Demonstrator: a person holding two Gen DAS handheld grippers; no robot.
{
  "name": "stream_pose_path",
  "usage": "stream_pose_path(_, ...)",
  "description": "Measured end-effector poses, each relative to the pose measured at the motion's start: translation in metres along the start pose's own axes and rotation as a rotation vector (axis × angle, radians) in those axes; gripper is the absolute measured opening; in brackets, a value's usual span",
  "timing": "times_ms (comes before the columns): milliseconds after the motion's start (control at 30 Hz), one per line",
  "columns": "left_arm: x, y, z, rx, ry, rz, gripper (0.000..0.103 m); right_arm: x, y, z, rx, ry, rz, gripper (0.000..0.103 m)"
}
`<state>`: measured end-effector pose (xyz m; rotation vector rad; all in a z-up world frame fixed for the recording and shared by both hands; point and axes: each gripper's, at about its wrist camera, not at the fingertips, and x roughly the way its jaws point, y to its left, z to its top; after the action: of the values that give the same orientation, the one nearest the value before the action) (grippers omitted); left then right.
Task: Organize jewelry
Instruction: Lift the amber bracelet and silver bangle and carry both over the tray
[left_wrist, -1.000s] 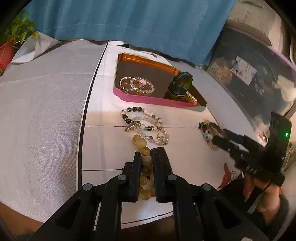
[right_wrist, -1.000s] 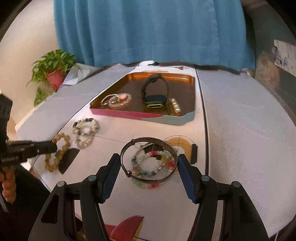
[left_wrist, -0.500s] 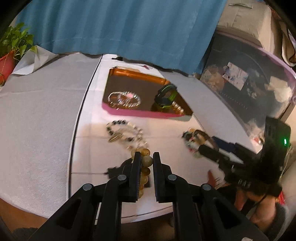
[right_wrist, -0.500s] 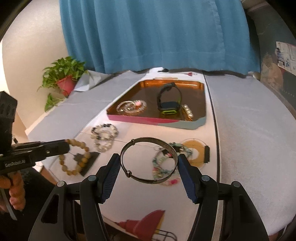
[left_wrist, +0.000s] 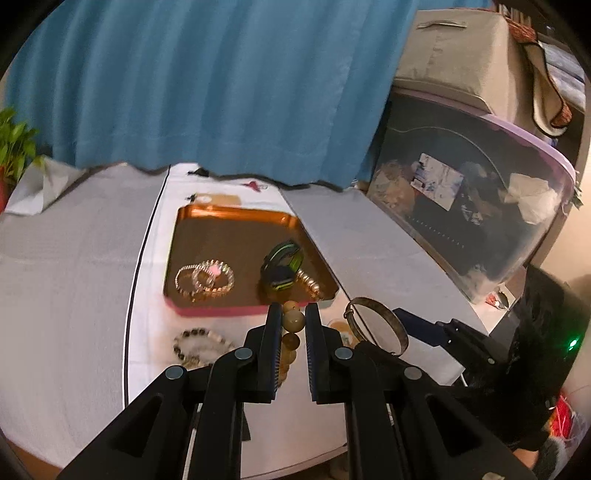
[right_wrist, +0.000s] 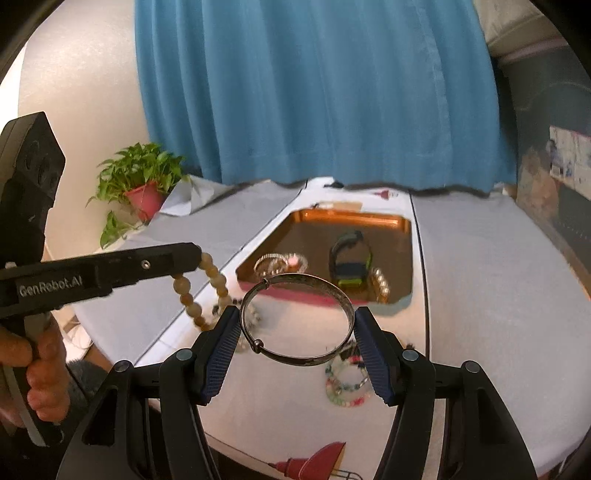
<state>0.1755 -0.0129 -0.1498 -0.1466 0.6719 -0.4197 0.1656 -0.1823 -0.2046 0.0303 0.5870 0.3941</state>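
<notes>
Carrying two pieces above the white-covered table (right_wrist: 480, 295), both hand-held grippers face the shallow copper-floored tray with a pink front wall (left_wrist: 229, 309), judged to be the drop-off. The left gripper (left_wrist: 291, 321) has its fingers nearly closed, pinching one bead of a bracelet of large amber-brown round beads (right_wrist: 192, 295), whose loop hangs below the tips. The right gripper (right_wrist: 295, 325) holds its blue-padded fingers half spread, clamping a thin dark metal bangle (right_wrist: 295, 319) across its width, the ring lying roughly flat. From both sets of fingers the tray lies straight ahead and lower, its long axis running away from the cameras; neither hand is clearly nearer. Bare floor shows behind the clear beaded bracelets (left_wrist: 205, 278) and the black-and-green watch (left_wrist: 282, 266) (two more bracelets wait on the cloth).
</notes>
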Motion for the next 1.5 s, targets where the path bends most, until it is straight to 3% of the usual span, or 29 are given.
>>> stream_pose_path(167,-0.001,-0.003,0.011,-0.013,-0.026,-0.028,0.010,-0.013,0.006,0.019,-0.021,-0.041,-0.009,0.063)
stream_pose_path(300,0.000,-0.004,0.020,-0.016,-0.040,-0.049,0.010,-0.021,0.016,0.037,-0.080,-0.094,-0.090,0.063)
stream_pose_path(433,-0.003,-0.006,0.033,-0.002,-0.063,-0.055,0.010,-0.026,0.015,0.060,-0.060,-0.149,-0.111,0.063)
stream_pose_path(600,-0.022,-0.005,0.066,-0.006,-0.131,-0.095,0.010,-0.025,0.013,0.091,-0.063,-0.155,-0.105,0.063)
stream_pose_path(833,-0.070,-0.014,0.123,0.076,-0.309,-0.140,0.010,-0.042,0.020,0.143,-0.105,-0.264,-0.107,0.063)
stream_pose_path(900,-0.071,-0.014,0.133,0.086,-0.327,-0.146,0.010,-0.044,0.018,0.152,-0.095,-0.280,-0.103,0.063)
stream_pose_path(1000,-0.061,-0.012,0.143,0.098,-0.330,-0.137,0.010,-0.039,0.017,0.163,-0.112,-0.290,-0.064,0.063)
stream_pose_path(1100,-0.037,-0.006,0.145,0.094,-0.304,-0.122,0.010,-0.025,0.017,0.166,-0.162,-0.308,-0.107,0.063)
stream_pose_path(1500,0.064,0.051,0.138,-0.012,-0.195,-0.112,0.010,0.080,-0.032,0.149,-0.122,-0.199,-0.087,0.063)
